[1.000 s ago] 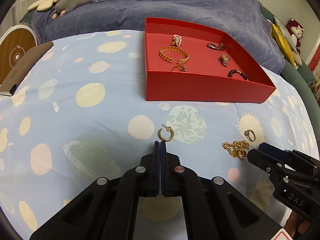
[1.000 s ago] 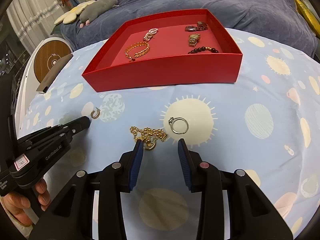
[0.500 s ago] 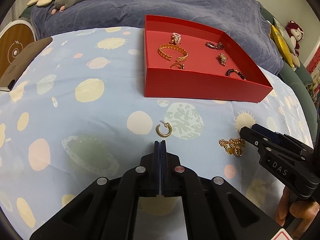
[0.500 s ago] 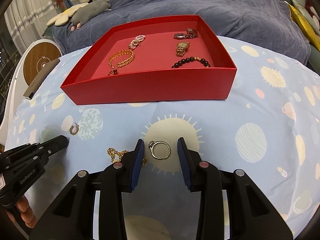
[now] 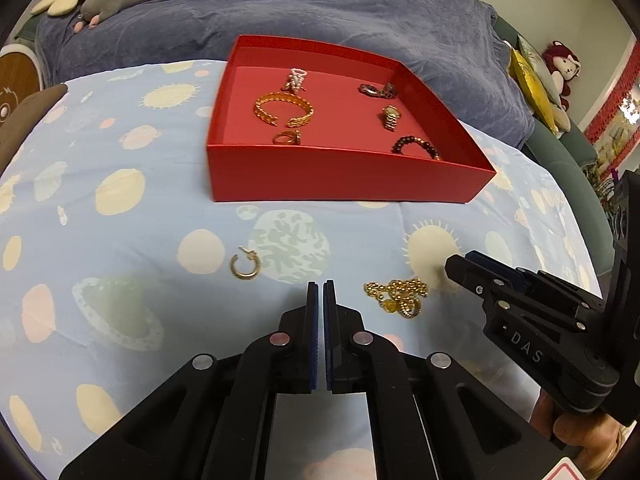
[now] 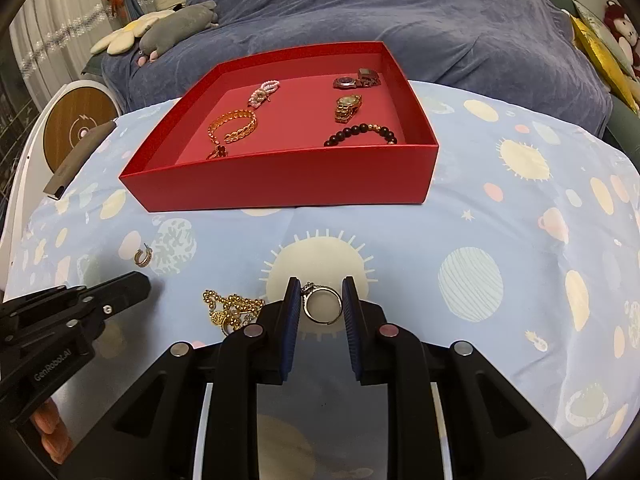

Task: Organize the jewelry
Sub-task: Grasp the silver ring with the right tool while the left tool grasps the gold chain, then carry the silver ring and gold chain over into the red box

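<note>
A red tray (image 5: 344, 180) (image 6: 288, 184) on the patterned blue cloth holds several pieces: a gold bracelet (image 5: 285, 109), a bead bracelet (image 6: 360, 133) and watches. Loose on the cloth lie a gold hoop earring (image 5: 245, 267) (image 6: 143, 257), a gold chain (image 5: 397, 295) (image 6: 230, 308) and a silver ring (image 6: 322, 306). My right gripper (image 6: 320, 300) is open with the ring between its blue pads, resting on the cloth. My left gripper (image 5: 319, 292) is shut and empty, between the earring and the chain.
A dark flat case (image 6: 78, 156) lies at the cloth's left edge beside a round wooden disc (image 6: 78, 128). A blue blanket (image 5: 320, 12) and plush toys (image 6: 160, 28) lie behind the tray. A hand holds the right gripper's body (image 5: 540, 332).
My right gripper has moved forward so the ring now lies between its pads. My left gripper has shifted right, away from the earring and toward the chain, still shut.
</note>
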The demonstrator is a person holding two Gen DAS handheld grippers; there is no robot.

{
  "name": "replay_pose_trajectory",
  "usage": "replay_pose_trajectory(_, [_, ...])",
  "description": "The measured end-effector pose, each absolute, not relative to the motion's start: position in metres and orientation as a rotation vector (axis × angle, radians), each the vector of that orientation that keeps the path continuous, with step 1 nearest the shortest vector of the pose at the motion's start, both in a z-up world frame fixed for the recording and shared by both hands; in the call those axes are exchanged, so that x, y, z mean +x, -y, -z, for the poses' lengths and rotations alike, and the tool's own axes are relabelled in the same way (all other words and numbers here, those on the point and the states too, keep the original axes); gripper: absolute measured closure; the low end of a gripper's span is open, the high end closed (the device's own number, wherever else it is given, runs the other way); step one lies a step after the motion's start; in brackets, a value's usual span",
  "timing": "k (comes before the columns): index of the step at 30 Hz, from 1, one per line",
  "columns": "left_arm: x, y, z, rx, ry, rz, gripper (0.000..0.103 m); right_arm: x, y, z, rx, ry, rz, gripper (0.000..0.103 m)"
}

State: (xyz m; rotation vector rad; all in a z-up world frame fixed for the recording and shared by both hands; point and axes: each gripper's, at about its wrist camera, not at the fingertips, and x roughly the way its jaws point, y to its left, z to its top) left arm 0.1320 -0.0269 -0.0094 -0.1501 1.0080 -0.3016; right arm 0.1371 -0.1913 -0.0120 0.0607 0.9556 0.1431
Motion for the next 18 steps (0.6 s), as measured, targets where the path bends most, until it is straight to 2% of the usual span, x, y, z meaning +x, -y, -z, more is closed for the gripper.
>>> replay_pose_trajectory(13, [0.142,0.075,0.021,-0.110,-1.005,0.350,0.101,0.122,0.217,0.014,0.091,-0.966,-0.142,0.082])
replay_pose_trajectory(18, [0.145,0.087,0.023,-0.092,-0.988,0.351,0.090,0.119,0.222,0.015,0.094,-0.973,-0.146,0.082])
